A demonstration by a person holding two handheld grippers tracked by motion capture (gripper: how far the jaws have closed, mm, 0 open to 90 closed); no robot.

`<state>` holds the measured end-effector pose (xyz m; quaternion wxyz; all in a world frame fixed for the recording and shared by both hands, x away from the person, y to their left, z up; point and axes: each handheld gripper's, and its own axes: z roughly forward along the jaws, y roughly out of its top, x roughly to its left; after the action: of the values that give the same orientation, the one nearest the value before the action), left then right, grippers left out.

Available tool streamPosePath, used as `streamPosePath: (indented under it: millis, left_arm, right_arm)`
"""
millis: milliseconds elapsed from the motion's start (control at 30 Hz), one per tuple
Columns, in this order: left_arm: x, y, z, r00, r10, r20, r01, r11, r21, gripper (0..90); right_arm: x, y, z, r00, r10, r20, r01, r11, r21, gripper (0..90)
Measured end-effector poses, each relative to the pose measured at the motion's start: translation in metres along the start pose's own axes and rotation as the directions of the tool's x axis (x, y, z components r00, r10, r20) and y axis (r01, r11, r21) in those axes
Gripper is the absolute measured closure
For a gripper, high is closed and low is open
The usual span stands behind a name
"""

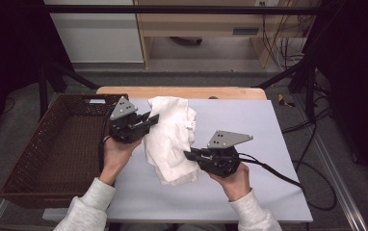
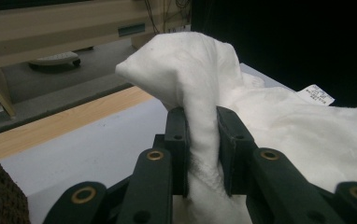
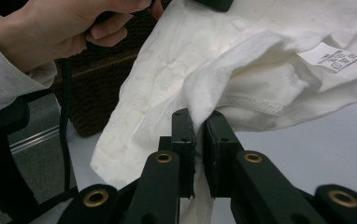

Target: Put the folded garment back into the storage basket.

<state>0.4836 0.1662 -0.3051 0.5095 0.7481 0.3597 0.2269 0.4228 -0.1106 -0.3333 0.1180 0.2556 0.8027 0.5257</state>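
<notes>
While both the left gripper [image 1: 149, 119] and right gripper [image 1: 190, 154] pinch the cloth [image 1: 172, 137] over the table [image 1: 269, 144], thin bunched holds may slip under uneven pulling.

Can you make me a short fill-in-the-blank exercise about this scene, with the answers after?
1. Both grippers are shut on the white ____.
2. The brown wicker basket stands at the table's ____ side in the high view.
3. The left gripper and right gripper each pinch a fold of garment between their ____.

Answers: garment; left; jaws
</notes>
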Motion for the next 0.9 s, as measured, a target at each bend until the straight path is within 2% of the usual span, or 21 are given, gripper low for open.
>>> streamPosePath:
  millis: [200, 333, 433, 667, 900]
  left_arm:
    - [0.003, 0.004, -0.011, 0.9999, -0.001, -0.014, 0.001, 0.9999, -0.014, 75.9]
    - [0.0, 0.008, -0.022, 0.9994, 0.003, -0.035, -0.004, 0.9996, -0.026, 75.9]
    - [-0.002, 0.01, -0.028, 0.9994, 0.007, -0.034, -0.008, 0.9994, -0.035, 75.9]
    - [-0.003, 0.017, -0.036, 0.9988, 0.023, -0.042, -0.024, 0.9994, -0.023, 75.9]
    - [0.005, 0.019, -0.046, 0.9976, 0.026, -0.064, -0.027, 0.9994, -0.021, 75.9]
  right_arm:
    - [0.003, 0.008, 0.003, 0.9999, -0.005, -0.011, 0.005, 1.0, -0.011, 84.2]
    - [0.007, 0.013, 0.002, 0.9997, -0.018, -0.019, 0.017, 1.0, -0.014, 84.2]
    - [0.008, 0.015, 0.001, 0.9995, -0.018, -0.026, 0.017, 1.0, -0.024, 84.2]
    - [0.013, 0.019, 0.002, 0.999, -0.023, -0.038, 0.022, 0.999, -0.038, 84.2]
    - [0.018, 0.026, 0.009, 0.9982, -0.032, -0.051, 0.029, 0.998, -0.047, 84.2]
